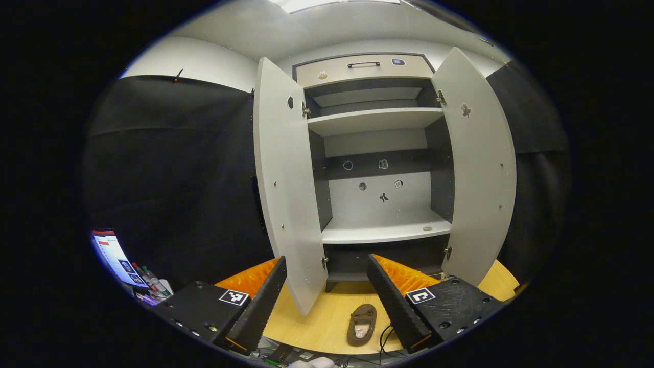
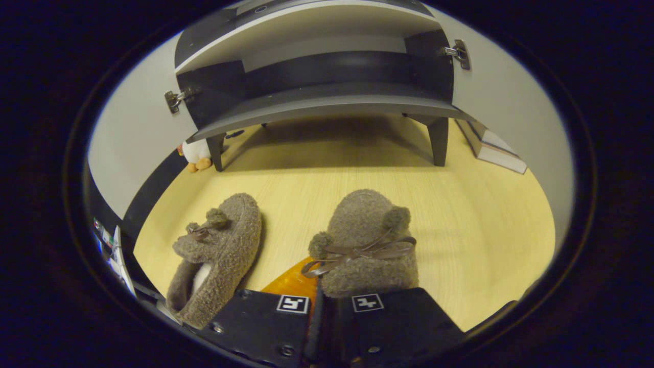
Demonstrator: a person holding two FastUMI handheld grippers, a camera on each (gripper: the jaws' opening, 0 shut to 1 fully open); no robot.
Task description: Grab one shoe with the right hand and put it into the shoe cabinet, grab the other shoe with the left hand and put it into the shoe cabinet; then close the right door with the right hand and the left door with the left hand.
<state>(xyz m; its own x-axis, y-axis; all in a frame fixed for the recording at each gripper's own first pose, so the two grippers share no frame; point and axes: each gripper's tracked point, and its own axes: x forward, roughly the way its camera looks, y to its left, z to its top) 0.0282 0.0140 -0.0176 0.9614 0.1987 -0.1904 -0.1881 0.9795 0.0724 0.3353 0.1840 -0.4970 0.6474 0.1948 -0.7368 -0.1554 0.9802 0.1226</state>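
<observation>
Two brown fuzzy slippers with bows lie on the wooden floor in front of the shoe cabinet (image 2: 327, 105). In the right gripper view, my right gripper (image 2: 314, 289) is shut on the heel rim of the right slipper (image 2: 365, 240), and the left slipper (image 2: 219, 250) lies beside it, tilted. In the left gripper view, my left gripper (image 1: 326, 260) is held open, well back from the cabinet (image 1: 378, 230). Both the left door (image 1: 286, 194) and the right door (image 1: 477, 168) stand wide open and the shelves are bare. One slipper (image 1: 361, 324) lies on the floor between my left fingers.
A small plush toy (image 2: 196, 153) sits by the cabinet's left leg. Books (image 2: 490, 145) lie on the floor at its right. A lit screen (image 1: 115, 255) and some bottles (image 1: 150, 278) stand at the far left. A drawer (image 1: 364, 69) tops the cabinet.
</observation>
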